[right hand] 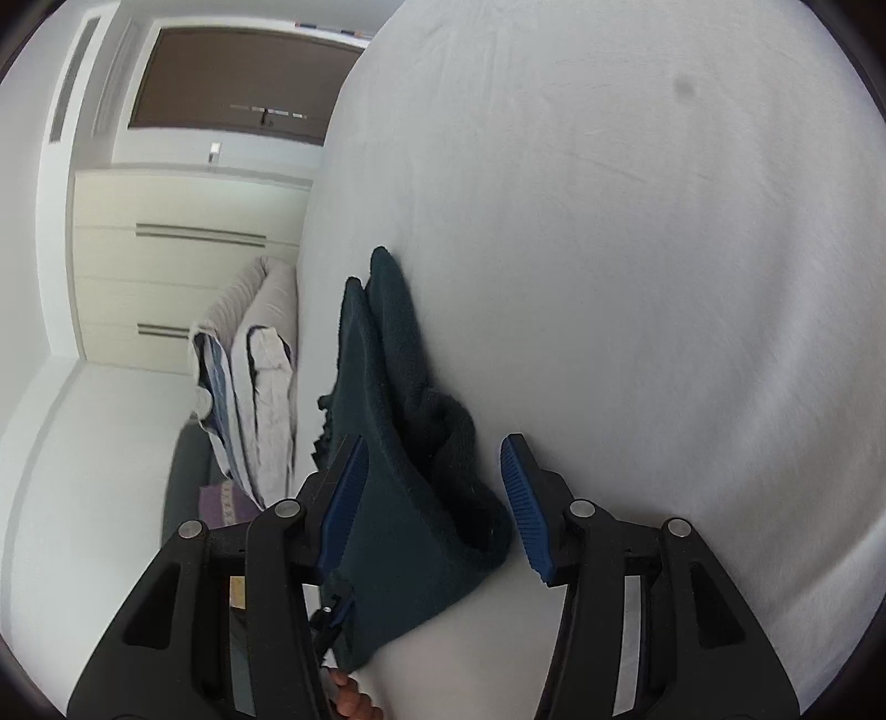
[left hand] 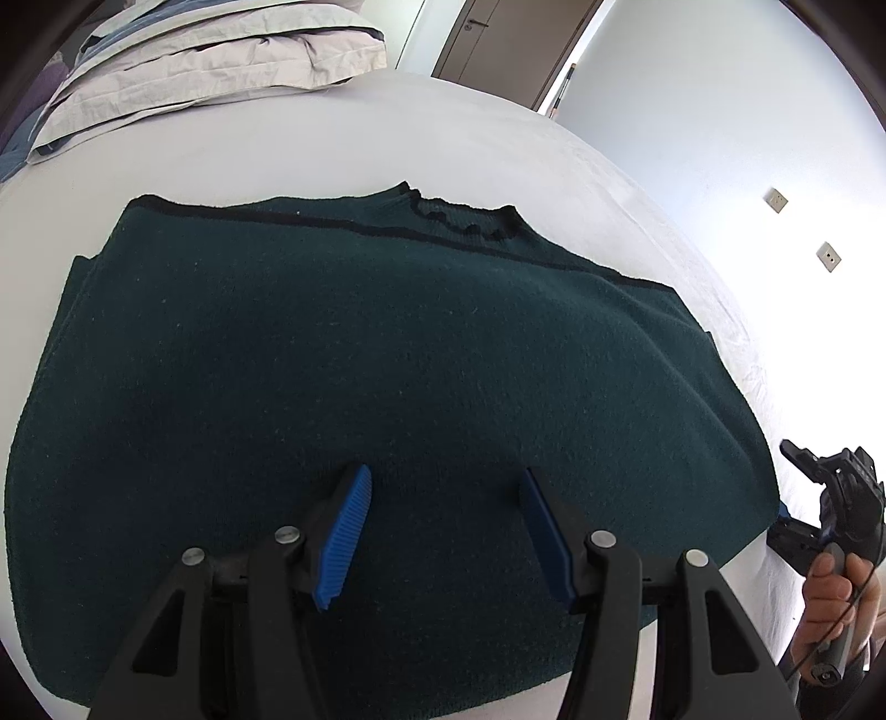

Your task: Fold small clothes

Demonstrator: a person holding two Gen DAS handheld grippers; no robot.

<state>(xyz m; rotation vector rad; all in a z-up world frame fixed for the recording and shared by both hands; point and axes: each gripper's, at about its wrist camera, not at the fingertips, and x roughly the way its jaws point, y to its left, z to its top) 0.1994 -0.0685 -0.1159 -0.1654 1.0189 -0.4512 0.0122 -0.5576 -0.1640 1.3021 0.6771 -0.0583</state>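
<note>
A dark green knitted sweater (left hand: 387, 343) lies flat and folded on the white bed (left hand: 498, 144), its collar (left hand: 470, 221) at the far edge. My left gripper (left hand: 446, 473) hovers open just over its near part, with nothing between its blue pads. At the sweater's right edge a hand (left hand: 836, 598) holds my right gripper (left hand: 781, 490). In the right wrist view, which is rolled sideways, the right gripper (right hand: 434, 443) stands open around the sweater's bulky folded edge (right hand: 387, 332). The fabric fills most of the gap without looking squeezed.
Stacked pillows and folded bedding (left hand: 210, 61) sit at the far left of the bed, and show as bedding (right hand: 260, 354) in the right wrist view. A brown door (left hand: 498, 39) and a white wall lie beyond. A cream wardrobe (right hand: 183, 238) stands behind the bedding. Bare sheet (right hand: 637, 277) stretches past the sweater.
</note>
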